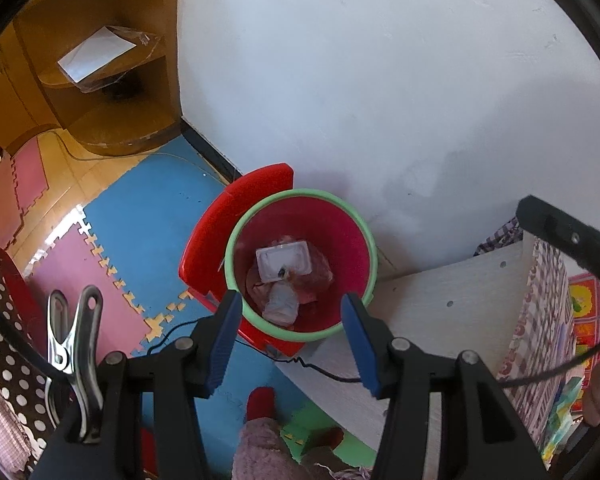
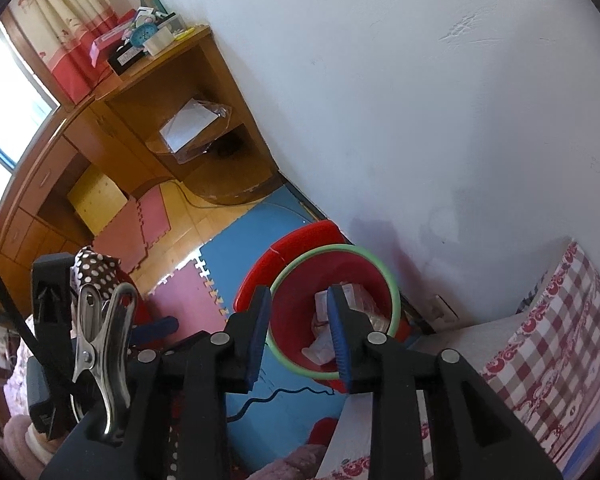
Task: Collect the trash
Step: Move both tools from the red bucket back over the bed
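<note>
I count one red bin (image 1: 300,264) with a pale green rim, standing on the blue foam mat (image 1: 152,208) against the white wall (image 1: 380,80), and in it one clear plastic tray (image 1: 284,261) lying flat on top of crumpled paper and wrappers. My left gripper (image 1: 290,342) hangs over the bin with its two blue pads spread wide, nothing between them and nothing touched. My right gripper (image 2: 300,334) hovers over the same bin (image 2: 364,280), its blue pads a narrower gap apart and empty. The bin is round, smooth plastic; a red lid (image 1: 236,216) leans behind it. The mats are jigsaw-edged foam, blue and pink. One checked cloth (image 2: 548,328) covers the bed edge at my right.
</note>
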`<state>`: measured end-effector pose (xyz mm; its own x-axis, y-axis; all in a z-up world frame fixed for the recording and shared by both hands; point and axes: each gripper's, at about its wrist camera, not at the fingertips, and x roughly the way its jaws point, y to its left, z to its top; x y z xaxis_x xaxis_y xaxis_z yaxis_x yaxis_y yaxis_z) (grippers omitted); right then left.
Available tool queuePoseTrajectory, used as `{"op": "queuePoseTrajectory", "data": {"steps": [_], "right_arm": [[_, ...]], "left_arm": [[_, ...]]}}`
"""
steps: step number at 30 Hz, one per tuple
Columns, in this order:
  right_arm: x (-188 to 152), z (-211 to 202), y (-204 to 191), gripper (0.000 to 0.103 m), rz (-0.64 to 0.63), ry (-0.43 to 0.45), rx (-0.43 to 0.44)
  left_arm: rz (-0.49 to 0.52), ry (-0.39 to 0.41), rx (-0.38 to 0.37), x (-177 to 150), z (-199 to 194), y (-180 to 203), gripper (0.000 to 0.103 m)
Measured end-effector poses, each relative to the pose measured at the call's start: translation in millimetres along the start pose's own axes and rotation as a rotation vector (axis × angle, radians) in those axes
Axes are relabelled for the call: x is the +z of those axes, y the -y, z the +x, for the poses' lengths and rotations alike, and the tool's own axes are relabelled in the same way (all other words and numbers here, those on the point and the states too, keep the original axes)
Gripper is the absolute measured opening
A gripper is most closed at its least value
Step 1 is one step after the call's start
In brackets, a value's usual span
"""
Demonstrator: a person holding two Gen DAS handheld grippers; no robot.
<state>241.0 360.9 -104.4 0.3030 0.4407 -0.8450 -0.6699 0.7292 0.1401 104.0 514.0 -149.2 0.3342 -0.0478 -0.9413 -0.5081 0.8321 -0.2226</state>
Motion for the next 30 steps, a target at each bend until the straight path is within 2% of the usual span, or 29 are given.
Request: {"op": "queuePoseTrajectory", "data": {"steps": [14,30], "right_arm": [[-26,-56,-14,0.03,0.05,0.097,0.017],[-77,-108,-41,0.03,0.073,0.153,0.113]], "left_arm": [[0.08,0.024,-0.011,-2,-22,15,0.054],[0.115,0.07,0.028,-35,-81,25,0.054]]}}
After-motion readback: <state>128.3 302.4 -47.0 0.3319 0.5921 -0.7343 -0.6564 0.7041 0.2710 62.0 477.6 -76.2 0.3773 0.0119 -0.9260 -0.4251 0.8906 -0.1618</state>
